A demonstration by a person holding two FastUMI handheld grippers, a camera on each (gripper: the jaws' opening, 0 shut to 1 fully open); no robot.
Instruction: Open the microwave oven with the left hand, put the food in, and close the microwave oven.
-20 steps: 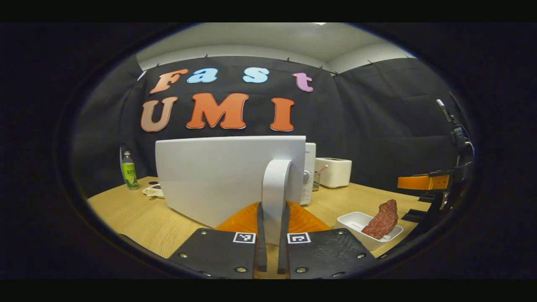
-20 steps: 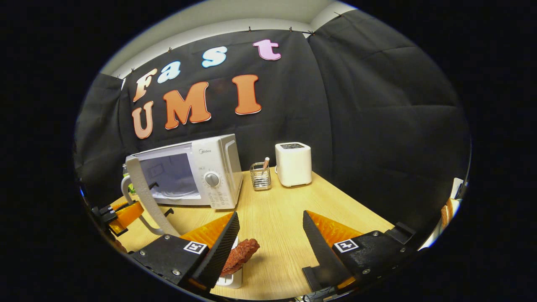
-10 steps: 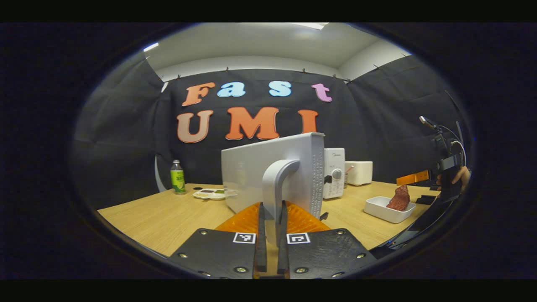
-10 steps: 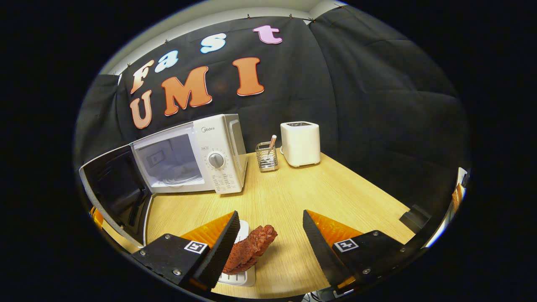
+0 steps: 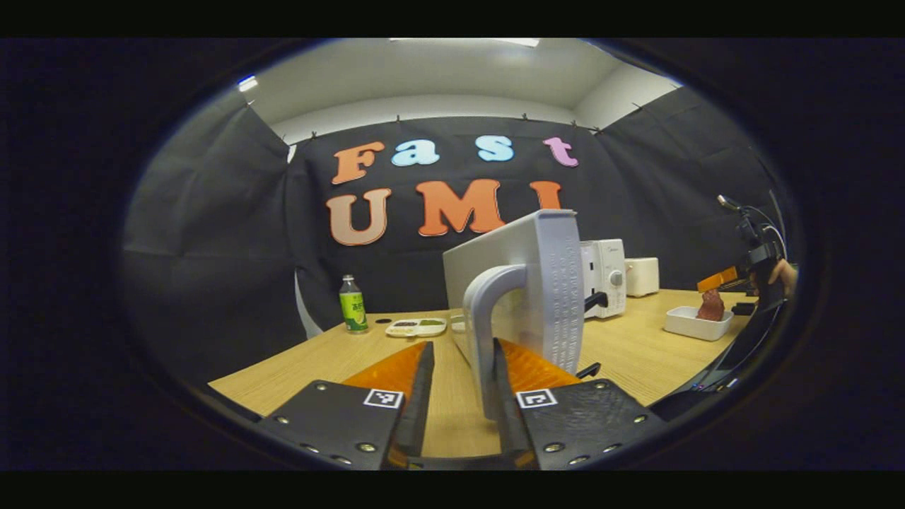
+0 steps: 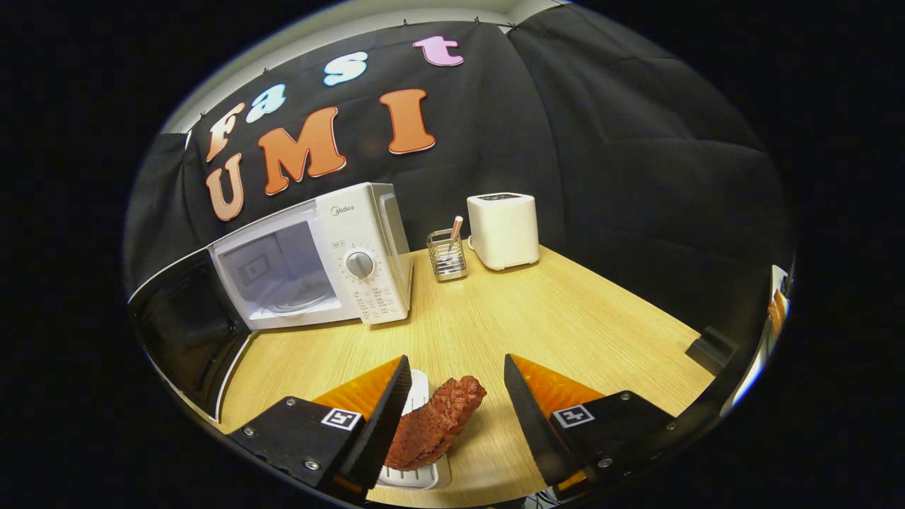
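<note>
Left gripper (image 5: 458, 396), fingers now spread, straddles the door handle (image 5: 488, 332), which seems to touch only one finger; half a second ago they pinched it. With the microwave (image 6: 318, 258) door (image 5: 520, 283) swung wide, the opening step looks done. Right gripper (image 6: 452, 403) hovers spread around the food (image 6: 435, 424), a reddish-brown, rough-textured slab leaning in a white dish (image 6: 417, 477) near the table's (image 6: 565, 318) front edge, not yet gripped.
</note>
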